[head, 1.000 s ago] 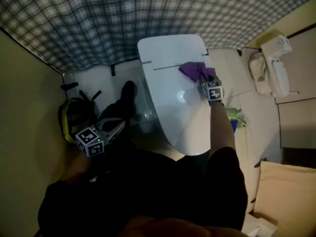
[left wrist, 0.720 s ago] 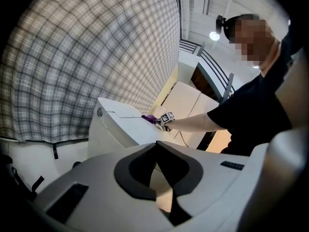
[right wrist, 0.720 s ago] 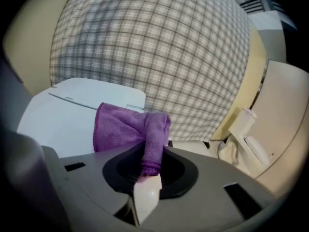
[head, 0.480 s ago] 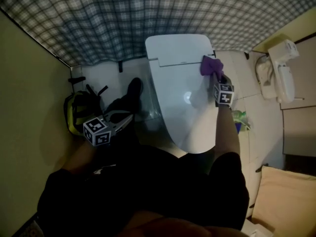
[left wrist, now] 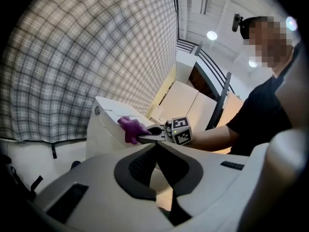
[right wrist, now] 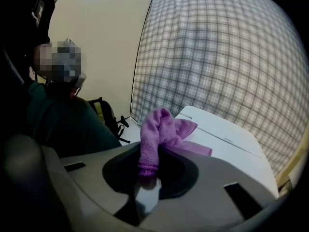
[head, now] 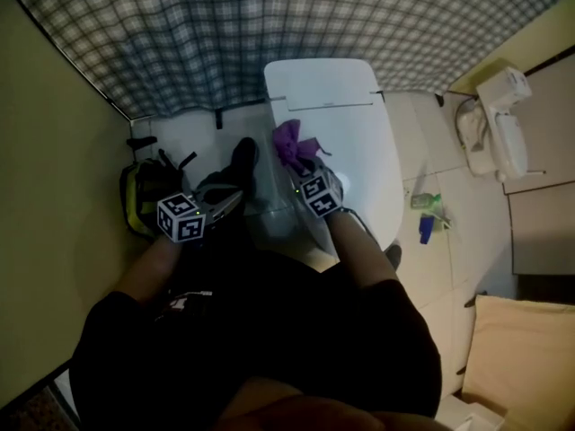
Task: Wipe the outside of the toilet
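The white toilet point(head: 355, 124) stands with its lid down against the plaid wall. My right gripper point(head: 299, 167) is at the lid's left edge, shut on a purple cloth point(head: 290, 144) that bunches up above the jaws. In the right gripper view the cloth point(right wrist: 157, 132) stands up from between the jaws, with the toilet lid point(right wrist: 231, 146) just beyond. My left gripper point(head: 232, 197) hangs left of the bowl, away from the toilet, its jaws together on nothing. The left gripper view shows the toilet point(left wrist: 104, 124), the cloth point(left wrist: 129, 128) and the right gripper point(left wrist: 148, 139).
A yellow-green backpack point(head: 142, 200) lies on the floor by the beige left wall. A dark shoe point(head: 239, 163) is next to the bowl. A green bottle point(head: 422, 201) and a blue item point(head: 424, 228) stand right of the toilet. A white wall fixture point(head: 499, 119) is at far right.
My right gripper has carried the purple cloth across the lid from its right edge to its left edge, nearer to me. The left gripper has barely moved.
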